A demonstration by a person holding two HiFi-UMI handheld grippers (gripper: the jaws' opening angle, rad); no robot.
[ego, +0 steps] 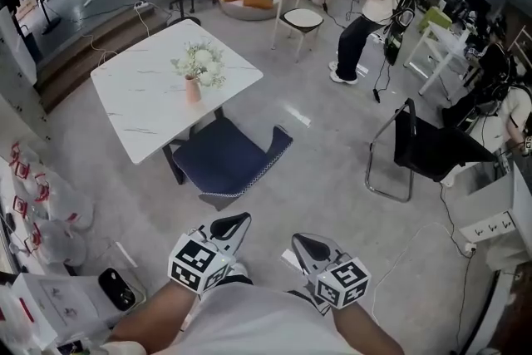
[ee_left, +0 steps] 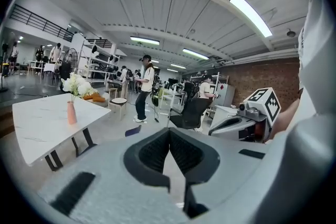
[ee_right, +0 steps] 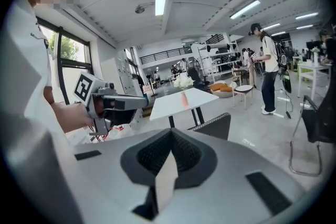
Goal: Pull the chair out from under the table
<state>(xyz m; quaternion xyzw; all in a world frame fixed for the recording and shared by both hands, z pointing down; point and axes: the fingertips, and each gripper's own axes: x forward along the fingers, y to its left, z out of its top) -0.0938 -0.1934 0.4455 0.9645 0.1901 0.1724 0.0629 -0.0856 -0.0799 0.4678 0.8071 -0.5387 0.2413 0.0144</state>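
Both closed: left tongs [ego: 235,223], right tongs [ego: 302,243], short of blue chair [ego: 226,159] partly under white table [ego: 150,100].

The grey, black-tipped left gripper [ego: 234,222] and its twin, the right gripper [ego: 304,244], are held side by side just ahead of the person's torso and point slightly downward. Both have their jaws pressed together on nothing. The left forearm [ego: 145,327] and right forearm [ego: 367,338] run back from them, bare.

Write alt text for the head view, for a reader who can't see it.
The left tongs and right tongs, both closed and empty, are held low at the bottom of the view, pointing toward a dark blue chair at the near edge of a white table. A pink vase of white flowers stands on the table.
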